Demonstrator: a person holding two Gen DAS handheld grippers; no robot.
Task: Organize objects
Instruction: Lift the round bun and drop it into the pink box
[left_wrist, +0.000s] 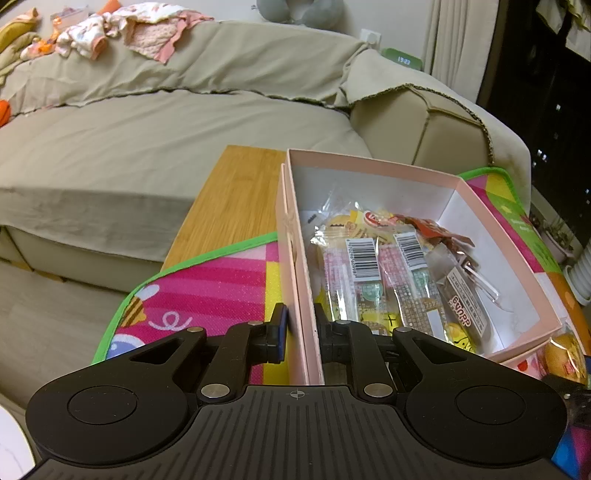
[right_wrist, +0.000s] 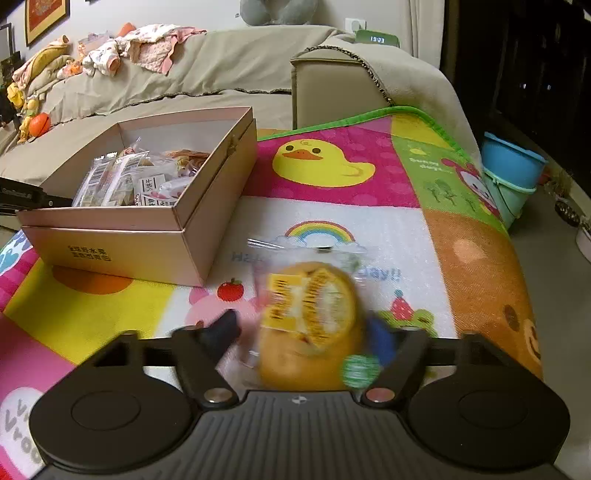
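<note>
Most snack packets (left_wrist: 388, 266) already lie inside the pink box (right_wrist: 207, 199); one wrapped bun (right_wrist: 314, 325) looks left to go in. The bun sits between the right gripper (right_wrist: 306, 332) jaws, which close on it above the play mat (right_wrist: 369, 210), with the box at ten o'clock. The left gripper (left_wrist: 299, 328) pinches the box's near wall, jaws narrow, steadying it.

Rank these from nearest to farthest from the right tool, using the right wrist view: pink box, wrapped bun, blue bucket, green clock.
1. Wrapped bun, between the right tool's fingers.
2. Pink box, ahead on the left.
3. Blue bucket, off the mat's right edge.
4. Green clock, beyond the sofa arm.
</note>
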